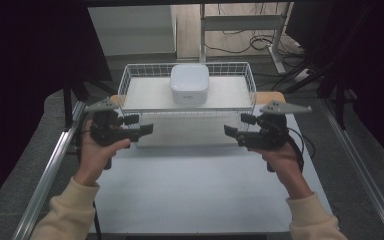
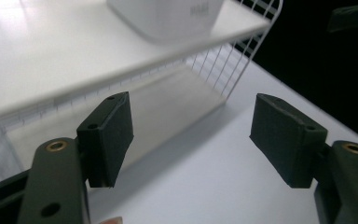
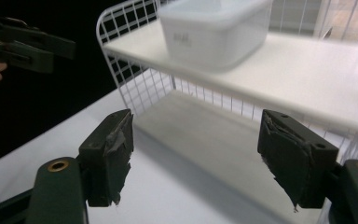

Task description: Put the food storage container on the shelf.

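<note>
A: What stands on the table point(image 1: 190, 190) at this moment?

B: A white wire rack point(image 1: 130, 80) with two levels stands at the far side of the white table. On its upper shelf point(image 1: 145, 92) rests a white plastic container point(image 1: 189, 83) with a lid, near the middle of the shelf. The lower level, under the shelf, looks bare as far as I can see it.

A: And where are the hands?

B: The person's left hand point(image 1: 96, 150) holds the left gripper point(image 1: 146, 131) in front of the left end of the rack. The right hand point(image 1: 280, 155) holds the right gripper point(image 1: 231, 132) in front of the right end. Both grippers point inward, toward each other, and they are well apart.

A: How do the jaws stand?

B: In the left gripper view the left gripper point(image 2: 191, 135) has its two black jaws wide apart, with nothing between them; behind them I see the table and the end of the rack. In the right gripper view the right gripper point(image 3: 196, 154) is the same, jaws spread and holding nothing. Its pads point(image 3: 109, 154) look torn at the edges.

A: Is there writing on the container?

B: There is a small mark on its side point(image 3: 182, 38), but it is too blurred to read.

A: Do the grippers touch the rack?

B: From the high view they seem just in front of it, but I cannot tell for sure.
</note>
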Tool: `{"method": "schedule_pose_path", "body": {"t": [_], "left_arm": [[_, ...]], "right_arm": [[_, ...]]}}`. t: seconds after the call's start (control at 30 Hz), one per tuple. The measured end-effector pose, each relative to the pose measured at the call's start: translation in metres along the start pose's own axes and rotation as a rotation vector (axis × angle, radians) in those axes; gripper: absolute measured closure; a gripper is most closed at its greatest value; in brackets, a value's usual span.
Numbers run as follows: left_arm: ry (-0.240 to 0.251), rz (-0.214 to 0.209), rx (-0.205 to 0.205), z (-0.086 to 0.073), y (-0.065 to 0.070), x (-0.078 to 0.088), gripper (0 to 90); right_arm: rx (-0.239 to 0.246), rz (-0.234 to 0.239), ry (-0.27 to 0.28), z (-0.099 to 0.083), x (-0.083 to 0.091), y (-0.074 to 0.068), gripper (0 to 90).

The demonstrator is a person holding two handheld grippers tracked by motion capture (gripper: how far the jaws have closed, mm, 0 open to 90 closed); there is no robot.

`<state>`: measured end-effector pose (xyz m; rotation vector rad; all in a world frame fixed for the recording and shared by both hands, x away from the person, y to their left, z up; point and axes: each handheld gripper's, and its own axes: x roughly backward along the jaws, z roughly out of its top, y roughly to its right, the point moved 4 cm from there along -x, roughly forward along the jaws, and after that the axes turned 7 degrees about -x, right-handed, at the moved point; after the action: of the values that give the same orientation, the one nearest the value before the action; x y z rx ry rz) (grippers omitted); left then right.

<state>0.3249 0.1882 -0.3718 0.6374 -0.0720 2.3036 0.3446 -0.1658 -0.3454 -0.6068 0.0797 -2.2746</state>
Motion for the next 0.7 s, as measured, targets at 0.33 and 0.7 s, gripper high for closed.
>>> {"method": "schedule_pose_path", "body": {"t": [0.33,0.7], "left_arm": [[-0.059,0.017,0.021,-0.068,0.004,0.005,28.3],[-0.103,0.014,0.073,-0.096,0.003,-0.004,25.8]], "right_arm": [[-0.02,-0.011,-0.062,-0.082,0.01,0.007,26.3],[-0.039,-0.041,-0.101,-0.115,0.003,0.017,25.0]]}}
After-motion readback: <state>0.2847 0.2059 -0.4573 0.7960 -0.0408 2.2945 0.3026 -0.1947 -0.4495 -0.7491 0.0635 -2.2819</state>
